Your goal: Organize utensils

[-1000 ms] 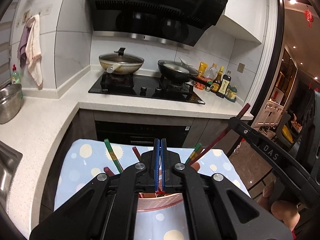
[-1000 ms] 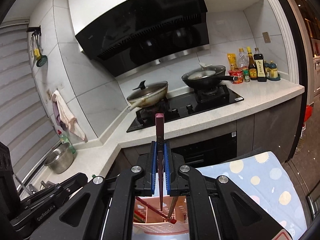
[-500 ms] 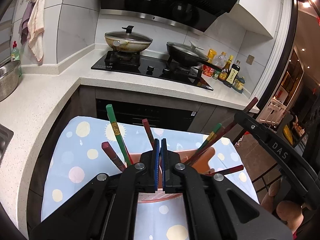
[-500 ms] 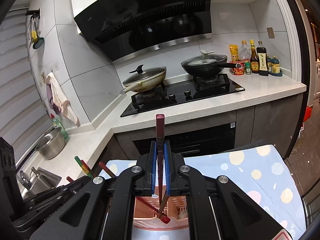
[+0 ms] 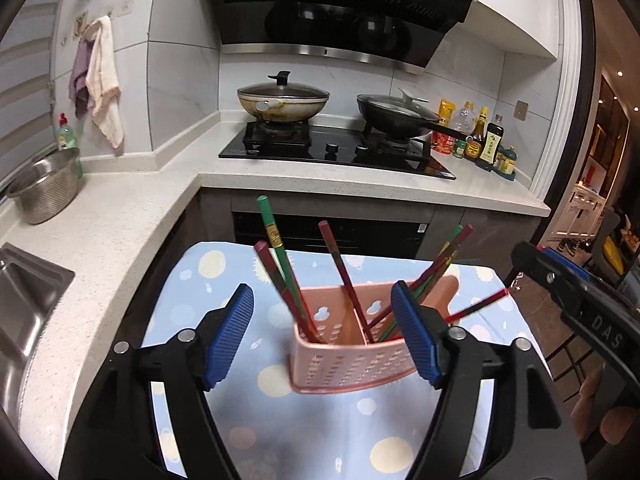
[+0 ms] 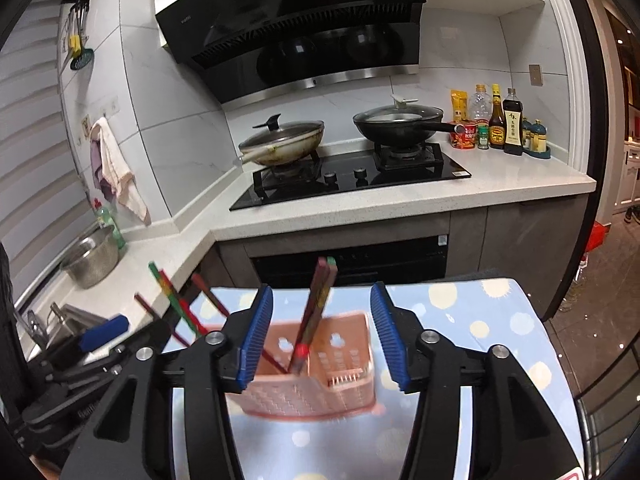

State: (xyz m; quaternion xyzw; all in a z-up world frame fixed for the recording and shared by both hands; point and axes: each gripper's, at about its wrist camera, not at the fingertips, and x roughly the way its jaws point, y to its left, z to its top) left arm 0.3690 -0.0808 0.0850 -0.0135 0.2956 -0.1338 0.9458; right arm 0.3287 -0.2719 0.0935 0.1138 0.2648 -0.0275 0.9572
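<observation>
A pink perforated utensil basket (image 5: 352, 364) stands on the blue dotted cloth (image 5: 224, 360), with several red and green chopsticks (image 5: 280, 264) leaning in it. My left gripper (image 5: 320, 292) hovers just in front of and above the basket. Its jaws are opening and press on nothing. My right gripper (image 6: 322, 292) is over the same basket (image 6: 320, 392), and its jaws are opening too. A dark red chopstick (image 6: 314, 316) with a green one beside it stands loose between the blue pads, its lower end in the basket. Each gripper shows at the edge of the other's view.
Beyond the cloth-covered table runs an L-shaped white counter (image 5: 360, 184) with a black hob, a lidded wok (image 5: 282, 100) and a frying pan (image 5: 394, 116). Sauce bottles (image 5: 484, 144) stand at the right, a steel colander (image 5: 44, 188) and a sink at the left.
Both grippers went from shut to open and sank toward the basket. The right one let go of the dark red chopstick, which now leans in the basket.
</observation>
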